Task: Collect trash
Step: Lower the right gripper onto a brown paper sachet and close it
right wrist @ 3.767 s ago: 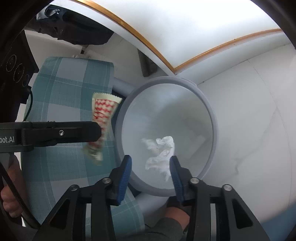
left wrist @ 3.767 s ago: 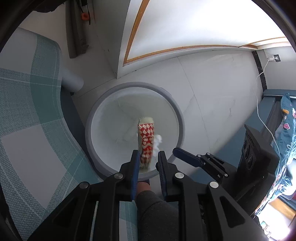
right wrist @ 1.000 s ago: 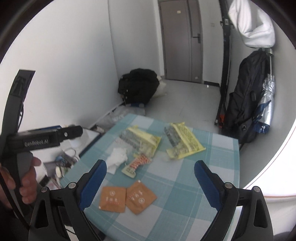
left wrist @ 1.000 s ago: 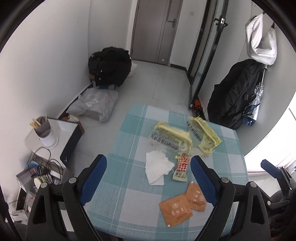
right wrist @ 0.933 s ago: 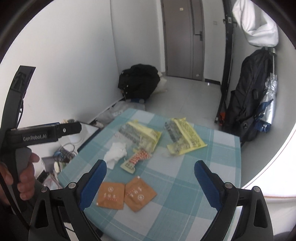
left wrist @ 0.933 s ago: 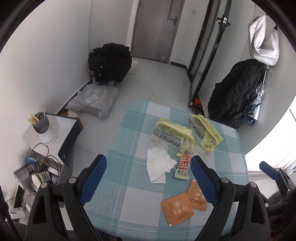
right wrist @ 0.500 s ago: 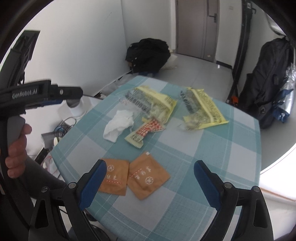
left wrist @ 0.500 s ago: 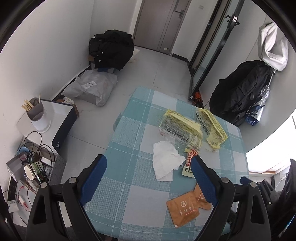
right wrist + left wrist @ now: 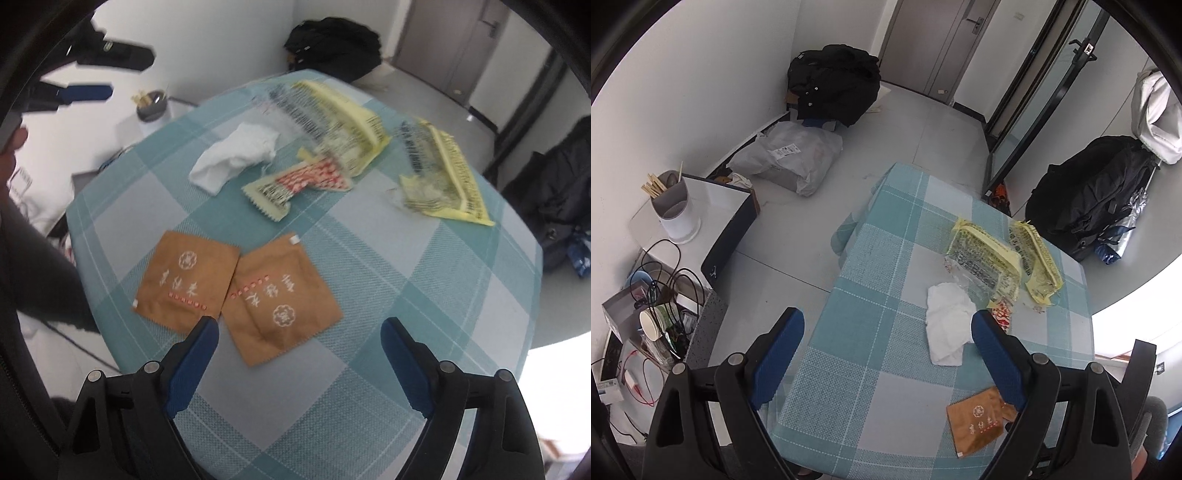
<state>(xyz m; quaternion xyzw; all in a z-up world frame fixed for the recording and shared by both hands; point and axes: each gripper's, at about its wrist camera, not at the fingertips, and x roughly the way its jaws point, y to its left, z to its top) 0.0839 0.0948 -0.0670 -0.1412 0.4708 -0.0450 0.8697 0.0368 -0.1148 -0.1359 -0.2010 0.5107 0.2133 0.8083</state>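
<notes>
My right gripper [image 9: 299, 334] has just been narrowing its fingers, yet they stay spread and empty above two brown sachets [image 9: 236, 290] on the checked tabletop [image 9: 424, 266]. My left gripper [image 9: 888, 326] gapes wide, empty, near the white tissue [image 9: 947, 328]. Beyond lie a red-white wrapper [image 9: 299, 184] and yellow wrappers [image 9: 439, 173], nothing blocking them.

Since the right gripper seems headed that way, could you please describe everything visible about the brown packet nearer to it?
The brown packet is a flat, roughly square sachet that looks like kraft paper, printed in white with characters and a round flower-like emblem, plus a dotted red line. One corner carries a small white tab. It is slightly creased and lies flat on the checked tablecloth, turned diagonally. Its left edge meets or slightly overlaps the second brown packet. The right gripper hangs open just above its near corner, not touching it.
</notes>
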